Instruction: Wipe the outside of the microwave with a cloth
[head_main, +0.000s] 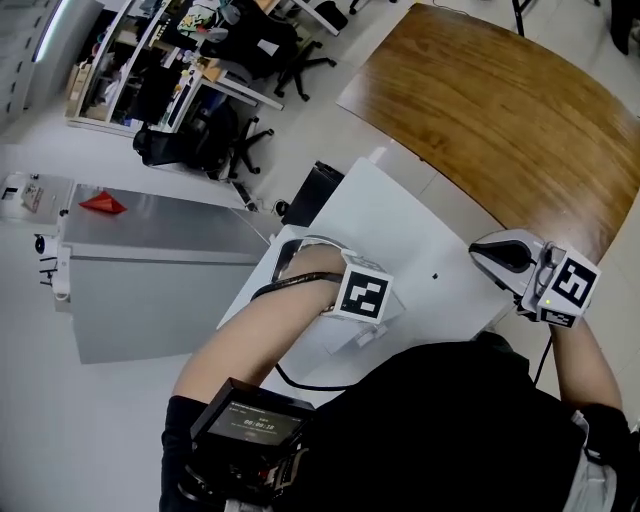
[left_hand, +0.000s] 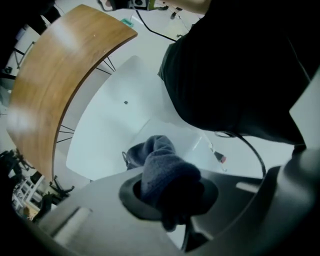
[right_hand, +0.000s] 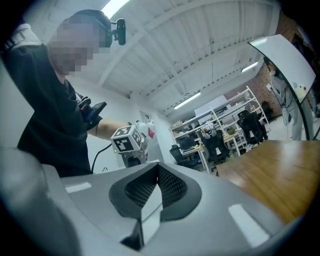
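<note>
2 grippers in frame. What has the left one got? (Desk)

My left gripper (left_hand: 169, 194) is clamped on a dark blue-grey cloth (left_hand: 161, 162). The cloth bunches up out of the jaws in a thick fold. (Operator)

Where does the cloth sit? (Desk)

It sits over a white table (head_main: 425, 225), above a pale box (left_hand: 192, 142) lying near the table's edge. I cannot tell from these views whether that box is the microwave. A thin cable with a red tip (left_hand: 220, 158) lies just beside the box. (Operator)

And the right? (Desk)

My right gripper (right_hand: 156, 175) has its jaws pressed together with nothing between them. The head view puts it at the table's right edge, well apart from the left gripper. Its camera tilts upward, toward ceiling lights and the left gripper's marker cube (right_hand: 126, 139). (Operator)

What else is in shot? (Desk)

1 curved wooden table (head_main: 500, 120) butts against the white one on its far side. To the left, 1 grey cabinet (head_main: 150, 270) carries a small red item (head_main: 102, 204) on top. Black office chairs (head_main: 235, 140) stand beyond it. The person wears a black top, with both forearms reaching out over the white table. (Operator)
</note>
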